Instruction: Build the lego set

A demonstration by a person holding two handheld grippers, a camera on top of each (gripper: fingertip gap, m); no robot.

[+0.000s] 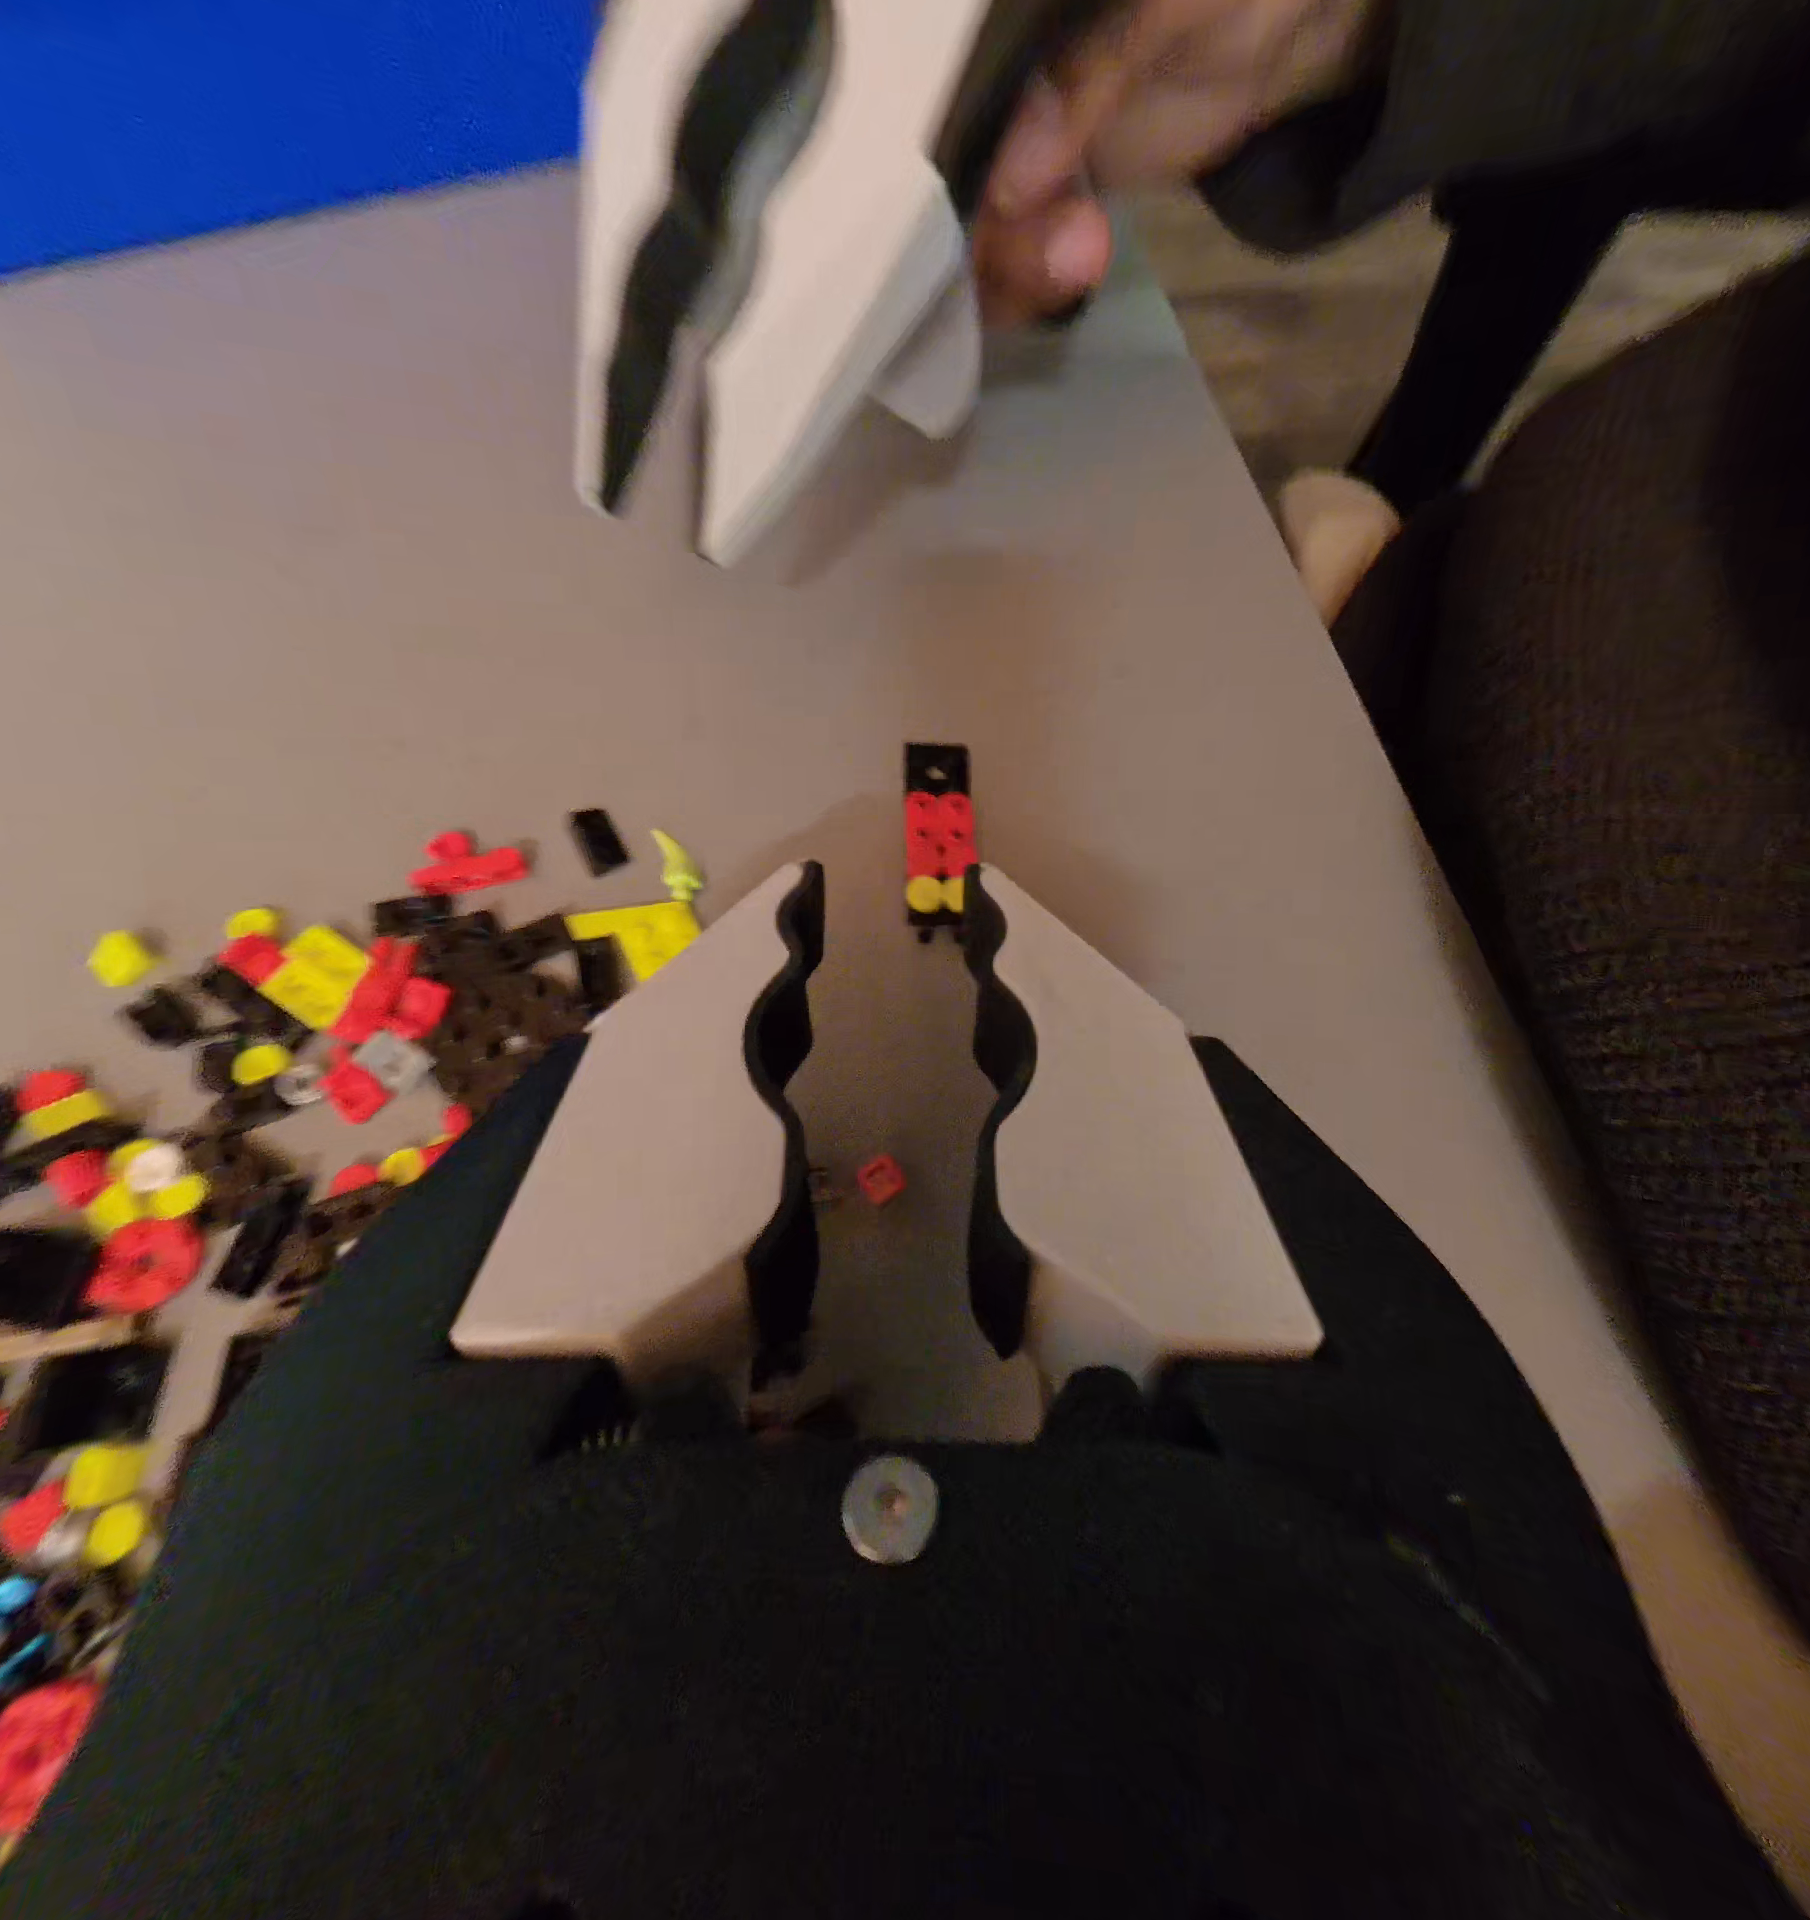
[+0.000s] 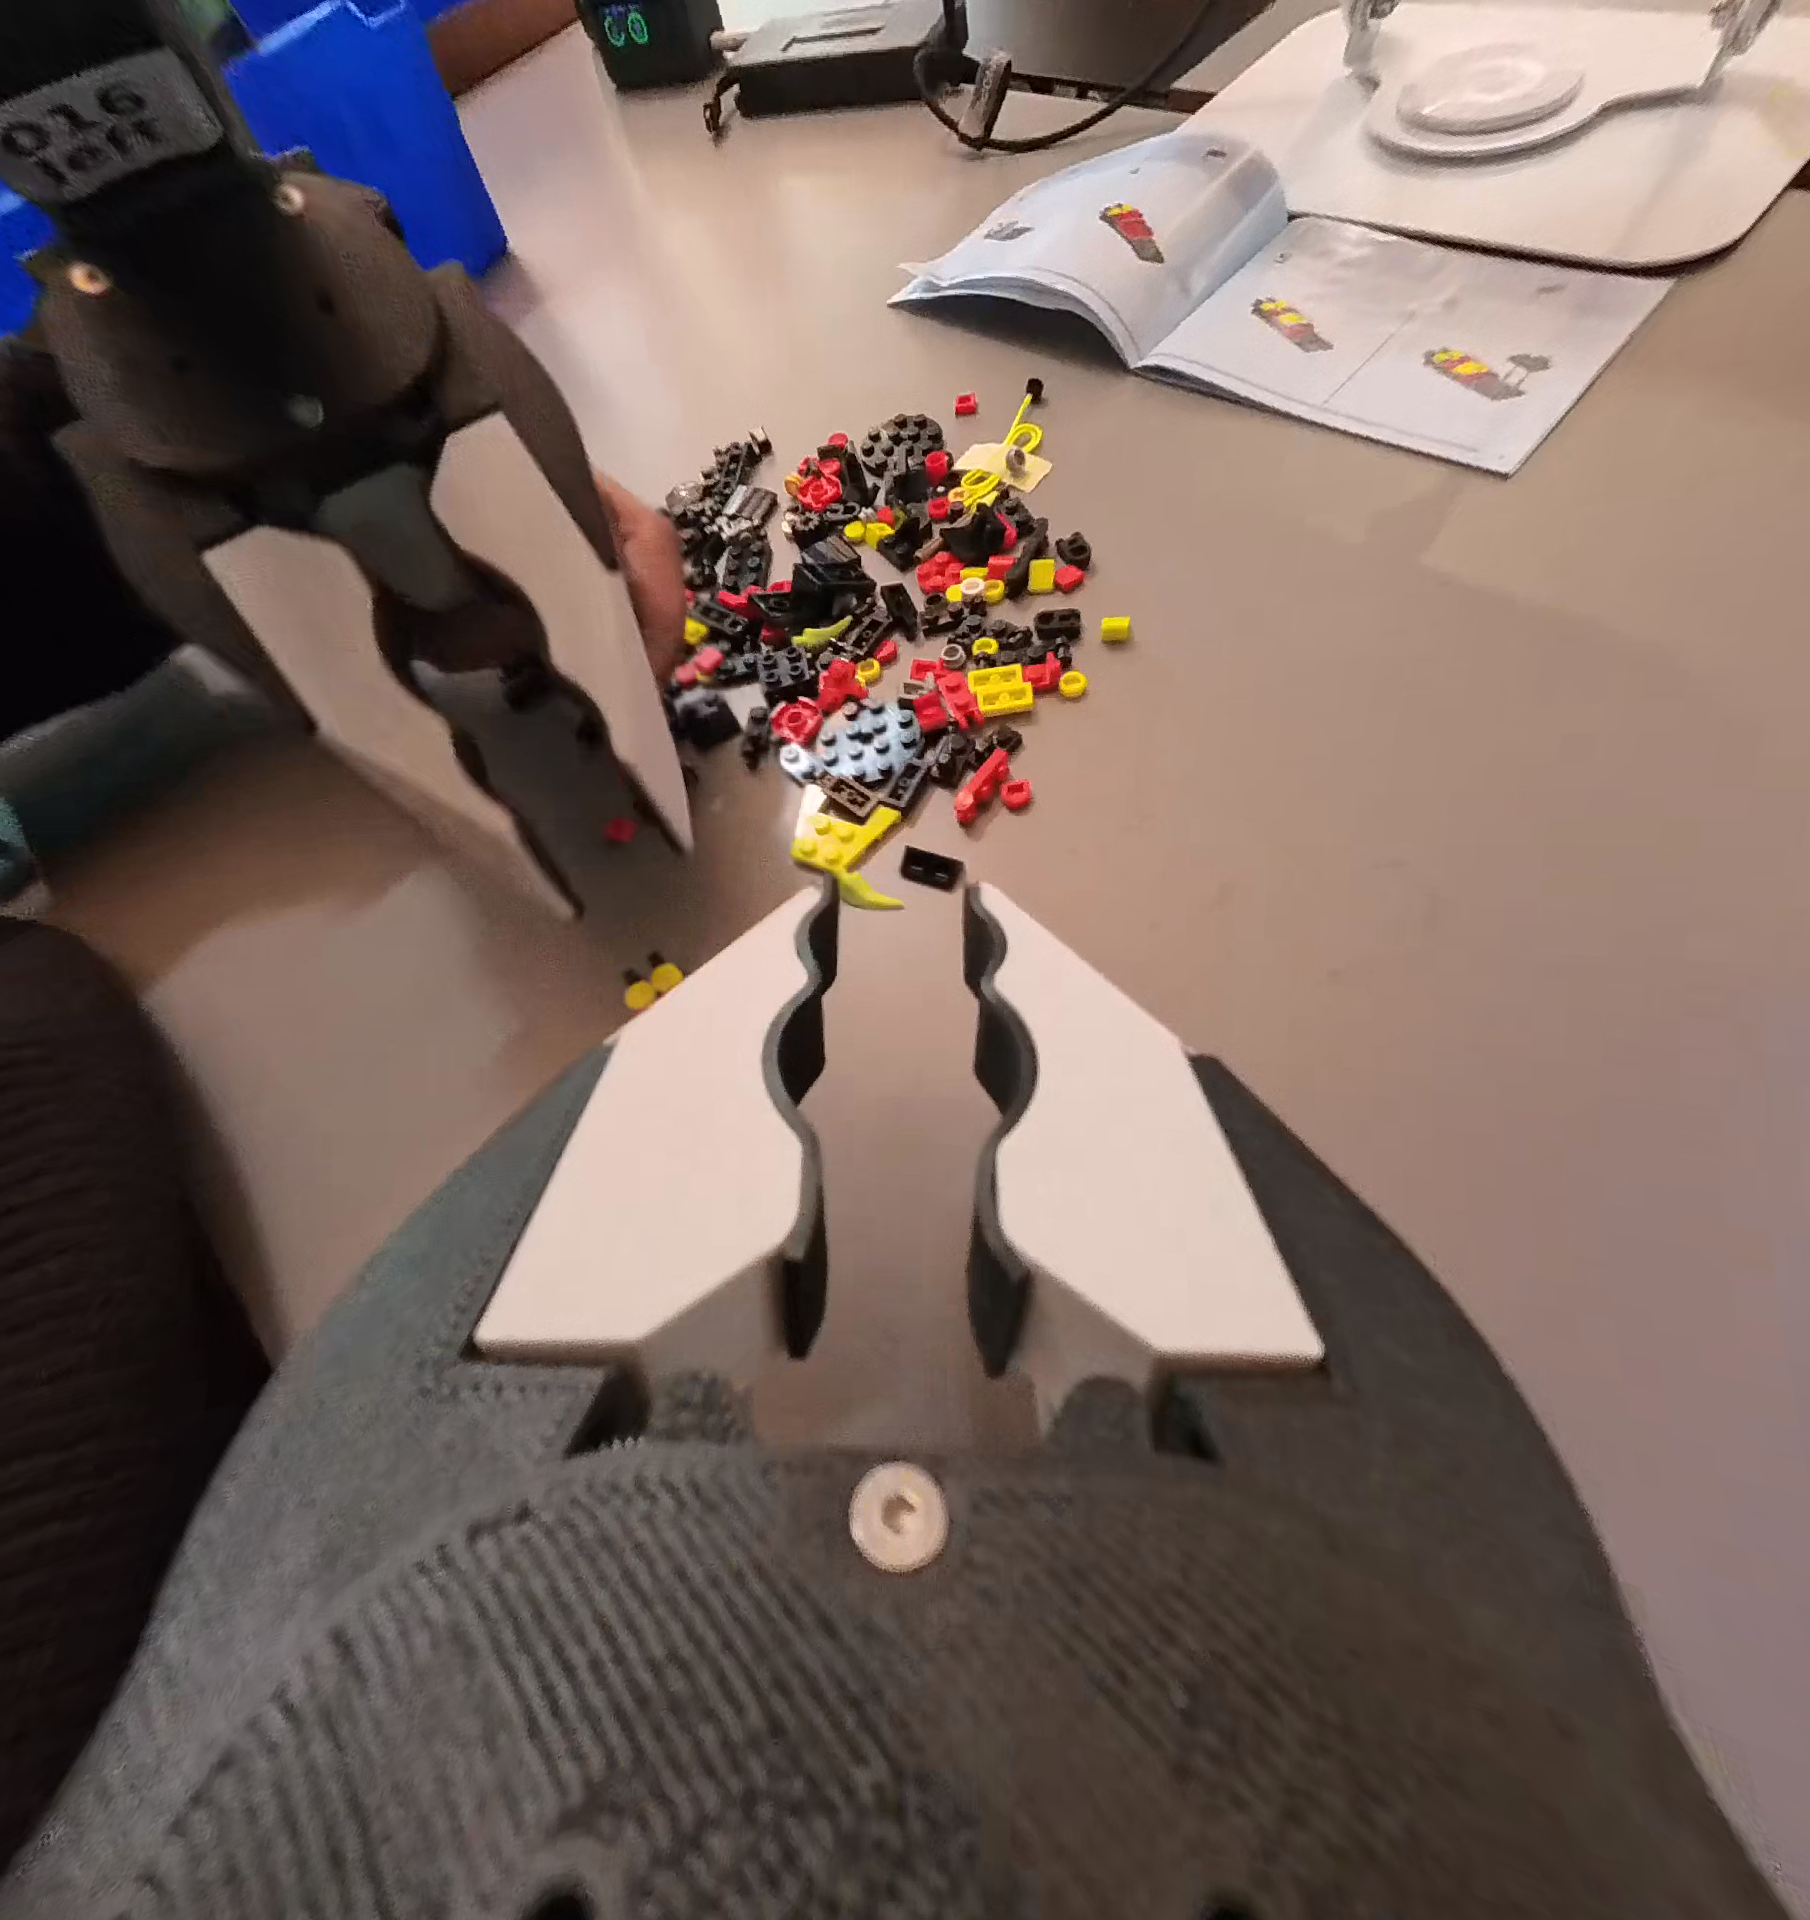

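Just beside the loose brick pile [image 2: 880, 613], the small black-red-yellow assembly [image 1: 934, 844] lies alone on the grey table [image 2: 1400, 831], seemingly kept apart for building. Left gripper [image 1: 896, 883] hovers near it, jaws apart, empty; right gripper [image 2: 899, 902] gapes empty too. Beyond the pile, an open instruction booklet [image 2: 1296, 301] and blue bin [image 2: 361, 135].

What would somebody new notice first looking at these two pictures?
Probably the heap of red, yellow and black lego pieces spread mid-table, with the open instruction booklet lying beyond it. Next, the small started build, a black strip topped with red and yellow, sitting alone just ahead of the open left gripper.
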